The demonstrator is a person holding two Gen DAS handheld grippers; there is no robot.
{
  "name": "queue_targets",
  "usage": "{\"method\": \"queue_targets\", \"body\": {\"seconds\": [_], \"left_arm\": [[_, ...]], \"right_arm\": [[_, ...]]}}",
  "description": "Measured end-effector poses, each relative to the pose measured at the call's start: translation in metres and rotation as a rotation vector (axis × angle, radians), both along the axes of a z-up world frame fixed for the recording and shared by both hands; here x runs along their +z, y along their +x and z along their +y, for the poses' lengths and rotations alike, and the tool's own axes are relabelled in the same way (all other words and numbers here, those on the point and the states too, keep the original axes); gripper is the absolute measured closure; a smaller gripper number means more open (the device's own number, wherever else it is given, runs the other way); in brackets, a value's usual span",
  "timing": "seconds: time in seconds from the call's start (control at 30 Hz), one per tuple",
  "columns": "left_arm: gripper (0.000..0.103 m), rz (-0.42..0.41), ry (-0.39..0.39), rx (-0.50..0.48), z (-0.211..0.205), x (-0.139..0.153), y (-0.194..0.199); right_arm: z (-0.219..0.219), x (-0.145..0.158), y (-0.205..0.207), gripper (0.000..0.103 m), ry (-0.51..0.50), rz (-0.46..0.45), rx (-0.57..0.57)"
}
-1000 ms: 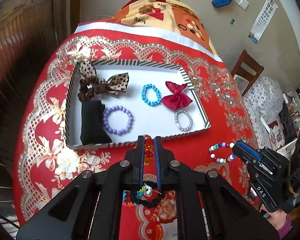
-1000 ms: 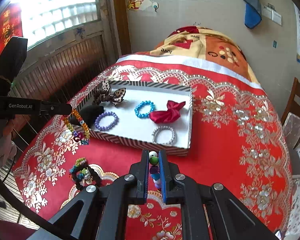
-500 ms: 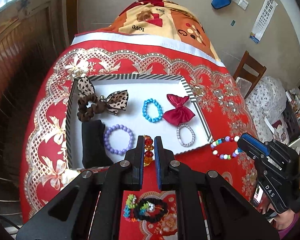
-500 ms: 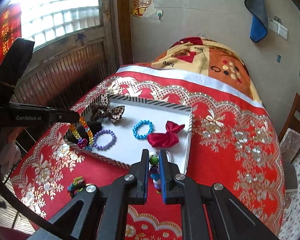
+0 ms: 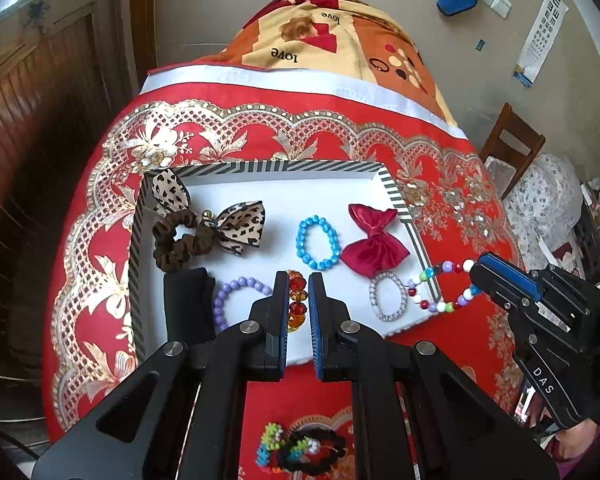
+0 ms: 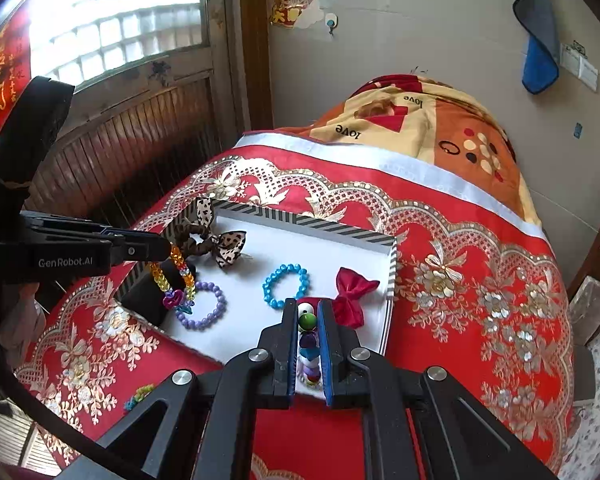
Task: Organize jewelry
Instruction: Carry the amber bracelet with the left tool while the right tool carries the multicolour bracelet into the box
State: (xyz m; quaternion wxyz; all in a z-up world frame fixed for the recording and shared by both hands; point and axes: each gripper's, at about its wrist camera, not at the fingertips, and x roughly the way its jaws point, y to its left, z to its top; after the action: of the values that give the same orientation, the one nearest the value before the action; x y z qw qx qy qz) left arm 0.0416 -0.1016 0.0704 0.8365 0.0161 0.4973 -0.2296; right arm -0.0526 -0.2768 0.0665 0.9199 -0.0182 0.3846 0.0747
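Amber bracelet (image 5: pixel 296 300) hangs clamped in left hand-held gripper (image 5: pixel 298 280) above tray (image 5: pixel 260 168).

tray (image 5: pixel 404 204) on tablecloth (image 5: pixel 300 136), toward its window side. in tray, far row, left to right: scrunchie (image 5: pixel 176 240), patterned bow (image 5: pixel 240 228) touching it, bead bracelet (image 5: pixel 317 242), satin bow (image 5: pixel 374 246). near row: folded cloth (image 5: pixel 188 304) at left wall, second bead bracelet (image 5: pixel 236 300) beside it, small ring bracelet (image 5: pixel 386 296) before satin bow. on tablecloth, before tray: two more bracelets (image 5: pixel 300 450), overlapping. blanket (image 5: pixel 340 48) behind tablecloth, against wall. chair (image 5: pixel 512 144) off to right.
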Motion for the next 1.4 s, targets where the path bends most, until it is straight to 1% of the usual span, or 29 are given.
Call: {"method": "queue_targets", "body": {"seconds": [0.27, 0.4, 0.63, 0.87, 0.97, 1.07, 1.27, 1.4], "left_arm": [[0.095, 0.003, -0.001, 0.019, -0.014, -0.002, 0.032], [0.095, -0.001, 0.017, 0.019, -0.027, -0.005, 0.050], [0.095, -0.008, 0.047, 0.019, -0.051, -0.017, 0.083], [0.095, 0.016, 0.037, 0.034, -0.063, -0.034, 0.118], [0.095, 0.030, 0.047, 0.057, -0.060, -0.046, 0.129], [0.095, 0.054, 0.066, 0.079, -0.052, -0.060, 0.135], [0.095, 0.102, 0.086, 0.120, -0.040, -0.087, 0.142], [0.095, 0.100, 0.095, 0.122, -0.041, -0.093, 0.140]], "right_arm": [[-0.005, -0.006, 0.036, 0.094, 0.018, 0.016, 0.006], [-0.008, -0.010, 0.057, 0.094, 0.017, 0.026, 0.013], [-0.011, -0.023, 0.092, 0.094, 0.045, 0.051, 0.017], [-0.014, -0.038, 0.131, 0.094, 0.084, 0.073, 0.018], [-0.022, -0.051, 0.149, 0.094, 0.094, 0.098, -0.002], [-0.036, -0.074, 0.165, 0.094, 0.088, 0.146, -0.038], [-0.053, -0.105, 0.176, 0.094, 0.086, 0.208, -0.084], [-0.050, -0.119, 0.179, 0.094, 0.066, 0.239, -0.084]]}}
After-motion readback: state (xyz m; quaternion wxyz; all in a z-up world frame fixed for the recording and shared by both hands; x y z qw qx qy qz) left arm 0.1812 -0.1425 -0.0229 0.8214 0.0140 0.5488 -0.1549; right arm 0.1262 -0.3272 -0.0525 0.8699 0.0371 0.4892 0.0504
